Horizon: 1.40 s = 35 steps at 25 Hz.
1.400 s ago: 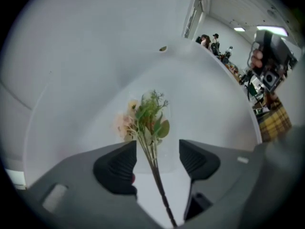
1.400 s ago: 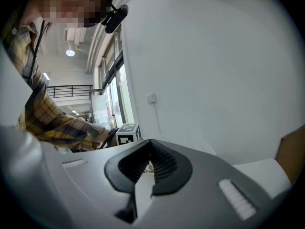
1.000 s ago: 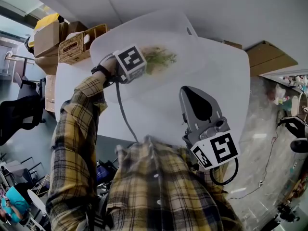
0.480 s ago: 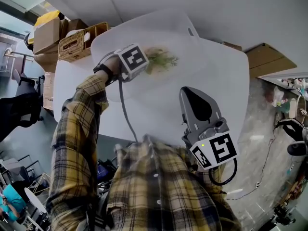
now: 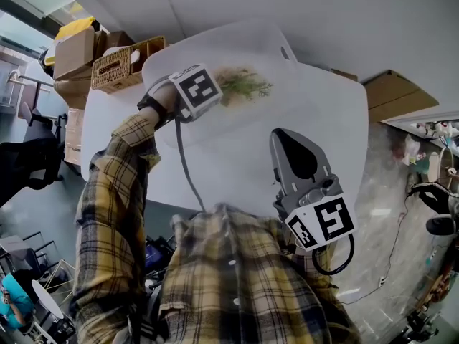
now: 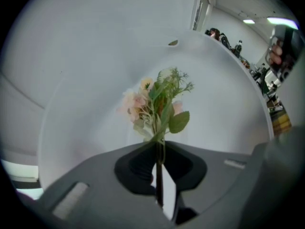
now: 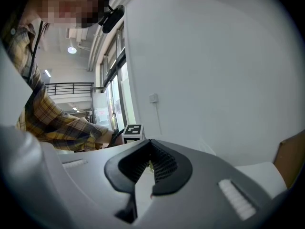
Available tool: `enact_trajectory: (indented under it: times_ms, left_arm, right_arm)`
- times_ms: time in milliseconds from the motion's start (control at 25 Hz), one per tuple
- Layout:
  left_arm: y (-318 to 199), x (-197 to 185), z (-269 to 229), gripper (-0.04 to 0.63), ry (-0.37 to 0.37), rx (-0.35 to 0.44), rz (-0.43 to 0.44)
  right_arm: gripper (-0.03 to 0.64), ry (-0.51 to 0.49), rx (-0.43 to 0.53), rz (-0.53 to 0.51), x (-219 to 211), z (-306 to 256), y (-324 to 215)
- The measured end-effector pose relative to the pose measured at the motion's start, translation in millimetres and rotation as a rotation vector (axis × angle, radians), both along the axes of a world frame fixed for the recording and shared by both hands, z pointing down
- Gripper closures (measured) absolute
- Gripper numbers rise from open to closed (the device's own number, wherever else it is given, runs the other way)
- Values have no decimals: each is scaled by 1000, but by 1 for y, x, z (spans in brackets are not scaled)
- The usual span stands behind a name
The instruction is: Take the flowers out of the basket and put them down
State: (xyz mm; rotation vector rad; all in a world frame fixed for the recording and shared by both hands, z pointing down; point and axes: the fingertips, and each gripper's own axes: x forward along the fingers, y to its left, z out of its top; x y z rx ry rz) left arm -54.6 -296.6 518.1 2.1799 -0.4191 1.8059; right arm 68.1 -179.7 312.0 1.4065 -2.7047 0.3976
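A small bunch of pale pink flowers with green leaves [image 5: 244, 86] lies over a large white shallow tub [image 5: 215, 45] on the white table [image 5: 330, 120]. My left gripper [image 5: 219, 95] reaches into the tub; its marker cube hides the jaws in the head view. In the left gripper view the flowers [image 6: 157, 104] stand straight ahead. Their dark stem runs down between the closing jaws of the left gripper [image 6: 159, 149], which pinch it. My right gripper [image 5: 287, 136] hovers near my body over the table's front, shut and holding nothing. In its own view, the right gripper [image 7: 148, 163] points toward the left hand.
A wicker basket [image 5: 118, 67] and cardboard boxes [image 5: 75, 52] stand past the table's far left corner. A flat cardboard sheet [image 5: 398, 95] lies off the right side. Office chairs [image 5: 29, 163] stand at the left. The tub has a handle hole [image 6: 173, 42] at its far rim.
The left hand and the flowers have shifted only slightly to the right. The right gripper has stayed where it was.
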Motion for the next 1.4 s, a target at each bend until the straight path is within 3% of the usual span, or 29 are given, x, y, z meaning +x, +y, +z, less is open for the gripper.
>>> enact_trajectory:
  times_ms: [160,720,960,1400]
  left_arm:
    - [3,0,-27,563,49,43,-16]
    - [-12,11,-102,568,239,333,-93]
    - [-14,35,-108,569,285,351,-80]
    - [1,90,-143,569,336,378,53]
  right_arm:
    - [612,8,13,5,0,-9,5]
    - [612,42,59,-5,-1,-34,25]
    - [612,46,65,12,6,-36,30]
    - [612,54,70,110,45,-41,35]
